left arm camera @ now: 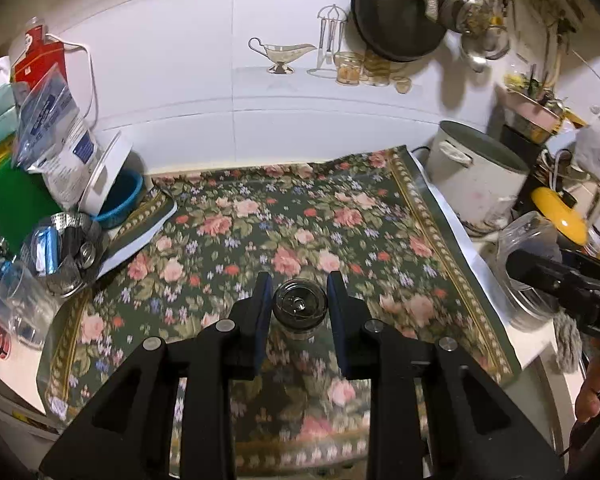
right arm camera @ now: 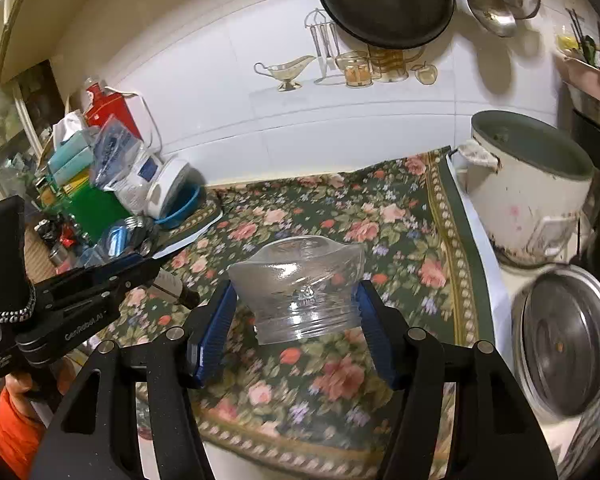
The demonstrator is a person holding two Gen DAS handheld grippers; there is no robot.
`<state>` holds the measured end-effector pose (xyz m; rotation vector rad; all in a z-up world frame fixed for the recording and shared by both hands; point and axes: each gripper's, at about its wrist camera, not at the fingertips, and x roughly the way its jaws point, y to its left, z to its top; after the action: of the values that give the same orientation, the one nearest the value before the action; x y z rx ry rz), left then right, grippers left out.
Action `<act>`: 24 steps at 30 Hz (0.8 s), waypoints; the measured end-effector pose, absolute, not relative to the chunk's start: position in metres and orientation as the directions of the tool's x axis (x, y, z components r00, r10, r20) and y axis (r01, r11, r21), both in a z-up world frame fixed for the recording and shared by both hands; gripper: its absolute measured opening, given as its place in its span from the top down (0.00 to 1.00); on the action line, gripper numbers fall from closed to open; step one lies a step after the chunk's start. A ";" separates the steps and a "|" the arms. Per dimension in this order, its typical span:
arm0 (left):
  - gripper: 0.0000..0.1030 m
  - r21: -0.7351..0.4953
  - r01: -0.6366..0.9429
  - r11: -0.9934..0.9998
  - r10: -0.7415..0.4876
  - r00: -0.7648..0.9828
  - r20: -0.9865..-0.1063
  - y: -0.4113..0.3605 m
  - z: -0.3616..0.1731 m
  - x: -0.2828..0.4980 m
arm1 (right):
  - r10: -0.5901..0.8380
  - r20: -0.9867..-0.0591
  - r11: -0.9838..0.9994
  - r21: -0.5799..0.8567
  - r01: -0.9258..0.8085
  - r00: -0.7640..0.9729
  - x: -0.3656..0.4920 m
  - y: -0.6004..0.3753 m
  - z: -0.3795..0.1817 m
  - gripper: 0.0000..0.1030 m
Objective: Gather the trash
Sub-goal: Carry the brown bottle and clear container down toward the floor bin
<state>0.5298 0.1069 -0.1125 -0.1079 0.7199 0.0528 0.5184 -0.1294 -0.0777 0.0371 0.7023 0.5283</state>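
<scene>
The clear plastic container (right arm camera: 298, 292) — crumpled, with a threaded neck turned toward the camera — sits between the blue pads of the right gripper (right arm camera: 296, 320), lifted above the floral cloth (right arm camera: 380, 240); the pads press its neck on both sides, so the right tongs are clenched on it. Between the fingers of the left gripper (left arm camera: 299, 304) is a small glass bottle (left arm camera: 299, 306), seen end-on from its dark round cap; the pads stand just beside it with a slim gap on each side, and whether the bottle rests on the cloth or is lightly held cannot be told from this angle, so the state of the left tongs stays uncertain. The right wrist view shows the left gripper low at the left with something pale and dark-tipped under its fingers, likely that same bottle lying over the cloth. Judging from this, the step in hand is carrying two pieces of trash toward a bin that neither view shows. To do it well, the right hand should grip only firmly enough — thin plastic buckles and can spring out — and the left should close squarely on the bottle's body, not its cap. The white pot (right arm camera: 536, 188) and the steel lid (right arm camera: 568, 344) stand close on the right, so the right hand should swing clear of them.
</scene>
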 end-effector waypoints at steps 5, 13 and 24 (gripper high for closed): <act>0.74 -0.099 -0.017 0.995 -0.053 0.746 -0.664 0.107 -0.120 0.485 | 0.439 -0.606 0.893 0.209 -0.399 0.663 0.472 -0.119 -0.088 0.44; 0.74 -0.089 0.058 0.994 -0.103 0.728 -0.678 0.100 -0.134 0.397 | 0.369 -0.615 0.928 0.212 -0.305 0.696 0.391 -0.105 -0.112 0.44; 0.74 -0.119 0.108 0.987 -0.160 0.625 -0.764 0.070 -0.184 0.333 | 0.299 -0.701 0.953 0.187 -0.237 0.648 0.321 -0.110 -0.153 0.44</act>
<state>0.3329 0.0703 -0.1836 -0.0634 0.8829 -0.1537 0.3212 -0.1099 -0.1528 0.0811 0.8107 0.3054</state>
